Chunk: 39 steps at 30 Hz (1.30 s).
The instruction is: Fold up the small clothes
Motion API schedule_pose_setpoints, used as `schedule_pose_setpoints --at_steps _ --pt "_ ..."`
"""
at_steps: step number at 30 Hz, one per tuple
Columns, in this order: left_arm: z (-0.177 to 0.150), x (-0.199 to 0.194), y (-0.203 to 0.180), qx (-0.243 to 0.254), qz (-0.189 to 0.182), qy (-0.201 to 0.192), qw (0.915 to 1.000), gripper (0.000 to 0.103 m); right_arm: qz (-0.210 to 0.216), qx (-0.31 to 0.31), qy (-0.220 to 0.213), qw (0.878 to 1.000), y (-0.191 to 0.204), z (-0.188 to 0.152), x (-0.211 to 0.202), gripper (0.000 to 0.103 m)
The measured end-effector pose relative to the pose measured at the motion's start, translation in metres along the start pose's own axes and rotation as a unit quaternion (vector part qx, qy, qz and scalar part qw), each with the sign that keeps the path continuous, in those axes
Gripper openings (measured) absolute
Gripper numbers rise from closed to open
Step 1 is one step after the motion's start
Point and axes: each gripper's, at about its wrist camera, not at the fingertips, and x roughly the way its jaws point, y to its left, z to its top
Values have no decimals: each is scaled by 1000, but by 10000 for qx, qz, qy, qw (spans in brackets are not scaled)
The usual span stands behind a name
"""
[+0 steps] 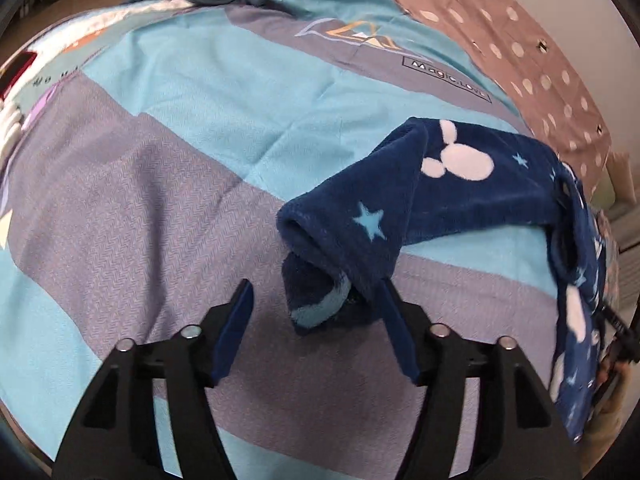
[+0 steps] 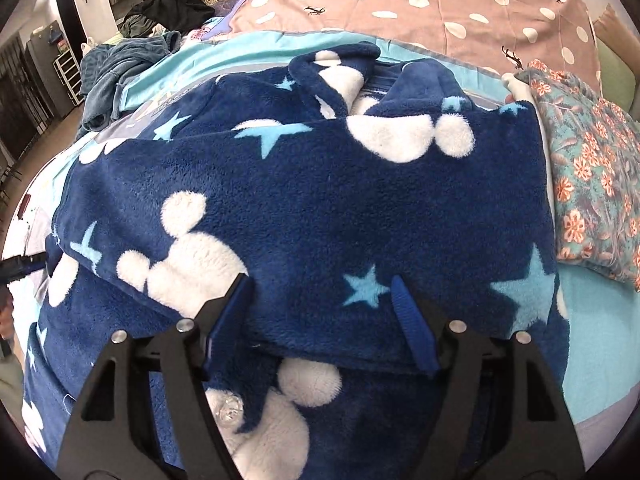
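The light is soft and even, with only faint shadows. Both pictures bend at their dark round edges.

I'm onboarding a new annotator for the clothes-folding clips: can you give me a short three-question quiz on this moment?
1. True or false: the left gripper is clamped shut on the navy fleece garment with white mouse heads and light blue stars.
2. Multiple choice: what lies beside the garment in the right wrist view? A) a floral teal and orange pillow B) a wicker basket C) a stack of books
3. Fill in: the right gripper hovers over the garment with its jaws ____.

Key: 1 false, both jaws stand apart around the sleeve cuff; 2 A; 3 open.
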Motion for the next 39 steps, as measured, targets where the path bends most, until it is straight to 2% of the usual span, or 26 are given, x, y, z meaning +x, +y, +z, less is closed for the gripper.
schedule_pose_setpoints --at_steps 2,4,6,8,10,12,13,14,15,17,19,22,26,29,31,33,36,37,39 --pt "4 4 4 -25 -172 80 9998 66 -20 -10 -21 10000 1 0 0 75" --pt "14 8 14 -310 -779 103 9964 66 -34 -3 -46 10000 1 -1 1 76" --pt "25 11 22 -668 -1605 -70 9848 66 -27 14 -64 10000 1 -1 1 77" --pt "35 13 25 -866 -1893 -223 9778 66 14 47 -68 10000 -1 -2 1 77" --pt "40 18 24 -1028 -1892 -283 9761 66 44 69 -63 9999 -1 -1 2 77" --pt "37 26 33 -1342 -1856 -162 9733 44 48 66 -67 9999 -1 -1 2 77" --pt "35 32 36 -1504 -1885 -85 9704 41 47 63 -70 9999 -1 0 2 77" --pt "32 34 41 -1627 -1906 -61 9681 32 48 69 -69 9999 -1 0 2 77" --pt "29 36 46 -1731 -1876 -47 9669 18 53 71 -73 9999 -1 0 3 77" --pt "26 35 57 -1988 -1883 -138 9617 9 50 68 -73 9999 0 1 3 77" --pt "25 25 62 -2168 -1850 -393 9577 8 44 63 -69 9999 0 1 3 77" --pt "37 -4 64 -2197 -1729 -872 9561 7 60 84 -54 9999 -1 1 3 77" --pt "64 -46 47 -1916 -1841 -1268 9557 7 61 -46 -214 9997 5 1 -7 81" --pt "86 -84 12 -1548 -1797 -1432 9608 7 -91 -494 -637 9967 25 2 -27 82" --pt "95 -103 -10 -1415 -1669 -1427 9653 7 -53 -918 -1116 9895 49 3 -48 83" --pt "101 -117 -30 -1402 -1768 -1291 9656 7 14 -1377 -1581 9778 77 1 -68 88" --pt "106 -141 -72 -1254 -2144 -1158 9617 7 -134 -2157 -2405 9463 135 -9 -98 90" --pt "108 -151 -89 -1127 -2246 -1169 9608 7 -195 -2409 -2711 9317 157 -14 -108 90" --pt "110 -171 -124 -842 -2395 -1186 9599 7 -124 -2738 -3083 9110 189 -23 -122 90"
